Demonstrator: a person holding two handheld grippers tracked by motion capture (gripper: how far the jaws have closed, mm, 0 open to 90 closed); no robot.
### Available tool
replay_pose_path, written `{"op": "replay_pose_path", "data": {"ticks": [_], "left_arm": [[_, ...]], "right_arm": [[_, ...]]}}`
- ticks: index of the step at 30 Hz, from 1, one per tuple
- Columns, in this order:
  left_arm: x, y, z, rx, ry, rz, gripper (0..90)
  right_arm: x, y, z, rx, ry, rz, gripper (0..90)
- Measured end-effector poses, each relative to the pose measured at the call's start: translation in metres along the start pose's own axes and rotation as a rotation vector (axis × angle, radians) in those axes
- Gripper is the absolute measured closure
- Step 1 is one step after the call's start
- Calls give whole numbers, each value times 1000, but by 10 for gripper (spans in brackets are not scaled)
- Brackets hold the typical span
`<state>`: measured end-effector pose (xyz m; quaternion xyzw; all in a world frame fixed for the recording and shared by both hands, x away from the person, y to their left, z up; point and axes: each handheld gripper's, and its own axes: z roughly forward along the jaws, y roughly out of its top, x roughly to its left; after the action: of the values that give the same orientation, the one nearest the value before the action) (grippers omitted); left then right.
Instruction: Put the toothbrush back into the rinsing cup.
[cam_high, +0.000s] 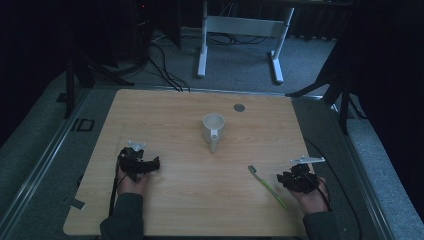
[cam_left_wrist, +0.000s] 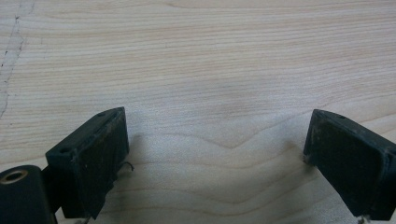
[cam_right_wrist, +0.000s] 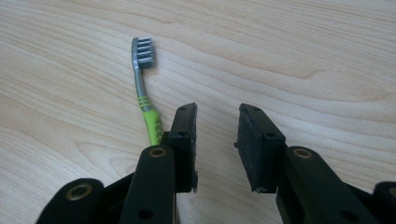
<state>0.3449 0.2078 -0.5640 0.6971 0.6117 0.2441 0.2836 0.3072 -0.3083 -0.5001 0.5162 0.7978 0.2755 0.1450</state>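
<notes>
Toothbrush (cam_right_wrist: 145, 100) just left of R claw (cam_right_wrist: 215, 140)

Left gripper (cam_high: 156, 164) rests low, jaws spread wide, empty. Right gripper (cam_high: 280, 179) sits low, jaws partly apart, nothing between them.

On the surface (cam_high: 165, 115) a mug (cam_high: 213, 131) stands in the middle. A toothbrush (cam_high: 267, 186) lies nearer the person, off to the right, just left of the right tool (cam_high: 281, 178). The left tool (cam_high: 156, 164) sits far left.
</notes>
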Motion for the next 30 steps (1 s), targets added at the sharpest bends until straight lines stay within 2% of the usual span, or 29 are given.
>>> {"op": "replay_pose_path", "data": {"ticks": [10,25,30], "left_arm": [[0,0,0,0,0,0,70],[-1,0,0,-1,-5,4,70],[-2,0,0,0,-6,6,70]], "right_arm": [[1,3,-1,25,9,-8,680],[7,11,1,63,23,-45,680],[9,13,3,70,37,-41,684]]}}
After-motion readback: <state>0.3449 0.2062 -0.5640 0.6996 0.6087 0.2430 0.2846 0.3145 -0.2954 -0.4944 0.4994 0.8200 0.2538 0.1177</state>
